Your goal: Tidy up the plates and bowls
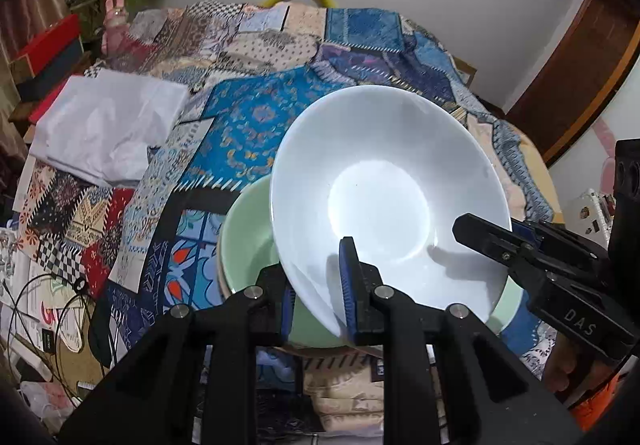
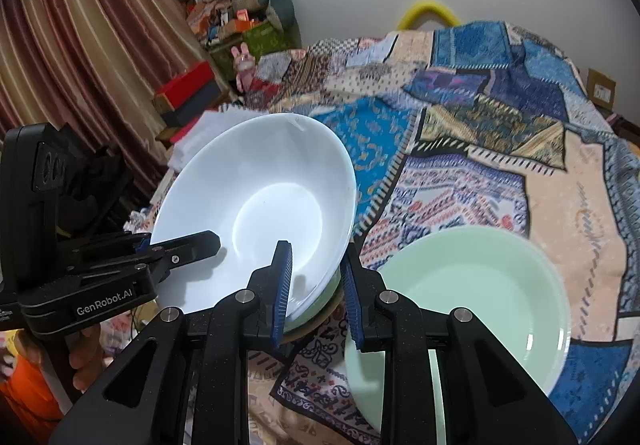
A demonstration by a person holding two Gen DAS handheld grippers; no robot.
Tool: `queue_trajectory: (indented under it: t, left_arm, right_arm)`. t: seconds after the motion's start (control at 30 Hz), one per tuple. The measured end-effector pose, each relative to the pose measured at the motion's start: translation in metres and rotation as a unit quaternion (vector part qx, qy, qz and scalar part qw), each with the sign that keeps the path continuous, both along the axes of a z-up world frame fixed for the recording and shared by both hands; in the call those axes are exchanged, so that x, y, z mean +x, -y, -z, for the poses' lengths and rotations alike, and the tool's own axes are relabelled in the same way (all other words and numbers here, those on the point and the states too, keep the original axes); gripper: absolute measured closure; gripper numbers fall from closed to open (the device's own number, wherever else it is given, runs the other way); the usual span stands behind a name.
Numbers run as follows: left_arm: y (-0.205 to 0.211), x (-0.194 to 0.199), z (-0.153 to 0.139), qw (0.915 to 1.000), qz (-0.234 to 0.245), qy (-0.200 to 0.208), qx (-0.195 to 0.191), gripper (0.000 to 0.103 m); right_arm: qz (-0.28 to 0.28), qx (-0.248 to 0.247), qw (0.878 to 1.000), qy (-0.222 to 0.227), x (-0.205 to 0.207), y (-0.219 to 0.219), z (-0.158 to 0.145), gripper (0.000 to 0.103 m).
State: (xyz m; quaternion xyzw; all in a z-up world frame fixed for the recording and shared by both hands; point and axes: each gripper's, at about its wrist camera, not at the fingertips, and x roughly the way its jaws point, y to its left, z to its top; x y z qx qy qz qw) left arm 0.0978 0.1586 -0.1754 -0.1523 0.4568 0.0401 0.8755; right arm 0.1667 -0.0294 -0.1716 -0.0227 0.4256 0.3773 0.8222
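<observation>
The white bowl [image 1: 384, 201], tilted over the green bowl [image 1: 248, 245], is pinched at its near rim by the left gripper [image 1: 316, 301], and the right gripper [image 2: 316, 297] straddles its right rim, jaws apart.

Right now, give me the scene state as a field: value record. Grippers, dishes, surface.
left gripper: pads on either side of the white bowl's near rim, appears shut on it
right gripper: astride the opposite rim of the same bowl, gap visible beside the rim, grip unclear
white bowl: tilted, lower edge inside a green bowl
under green bowl: edge of a tan dish, mostly hidden
second green dish: alone on the quilt, to the right, empty
surface: patchwork quilt
also on quilt: folded white cloth
</observation>
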Motion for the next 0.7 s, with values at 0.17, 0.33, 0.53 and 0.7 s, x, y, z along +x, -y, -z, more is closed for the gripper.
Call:
queue_trajectory:
  t: [0.17,0.33,0.53,0.7]
  left_arm:
    - [-0.01,0.001,0.019,0.9997,-0.007,-0.021,-0.009,0.083]
    - [-0.018,0.001,0.03,0.9993,-0.013,-0.034,-0.014,0.083]
    - [-0.025,0.004,0.041,0.9986,-0.015,-0.047,-0.018,0.083]
    - [-0.025,0.005,0.043,0.9989,-0.015,-0.043,-0.013,0.083]
  right_arm:
    - [-0.007,-0.009,1.0,-0.02,0.002,-0.009,0.015,0.081]
    - [-0.013,-0.014,0.999,-0.04,0.005,-0.017,0.028,0.081]
    - [-0.017,-0.02,0.998,-0.057,0.007,-0.023,0.04,0.081]
    - [-0.021,-0.034,0.998,-0.043,0.005,-0.027,0.041,0.08]
